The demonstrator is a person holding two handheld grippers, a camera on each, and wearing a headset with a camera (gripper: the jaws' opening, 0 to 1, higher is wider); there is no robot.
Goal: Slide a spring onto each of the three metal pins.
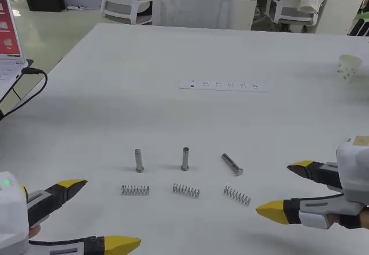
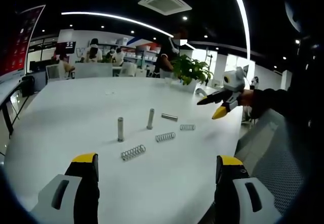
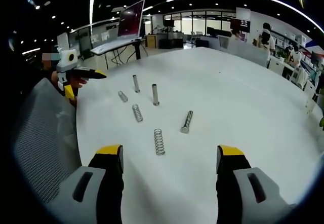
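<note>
Three metal pins stand in a row on the white table (image 1: pixel 173 64): the left pin (image 1: pixel 139 160) and the middle pin (image 1: pixel 185 158) are upright, the right pin (image 1: pixel 232 164) lies on its side. In front of each lies a loose spring: left (image 1: pixel 135 190), middle (image 1: pixel 185 190), right (image 1: pixel 237 195). My left gripper (image 1: pixel 98 213) hovers open at the near left, short of the left spring (image 2: pixel 133 152). My right gripper (image 1: pixel 285 187) is open at the near right, beside the right spring (image 3: pixel 159 141) and the lying pin (image 3: pixel 187 121). Nothing is between either pair of jaws.
A paper cup (image 1: pixel 348 67) stands at the far right of the table. A flat white strip (image 1: pixel 223 85) lies mid-table beyond the pins. A laptop (image 1: pixel 8 47) with a black cable sits off the left edge. Office chairs (image 1: pixel 121 1) stand behind the table.
</note>
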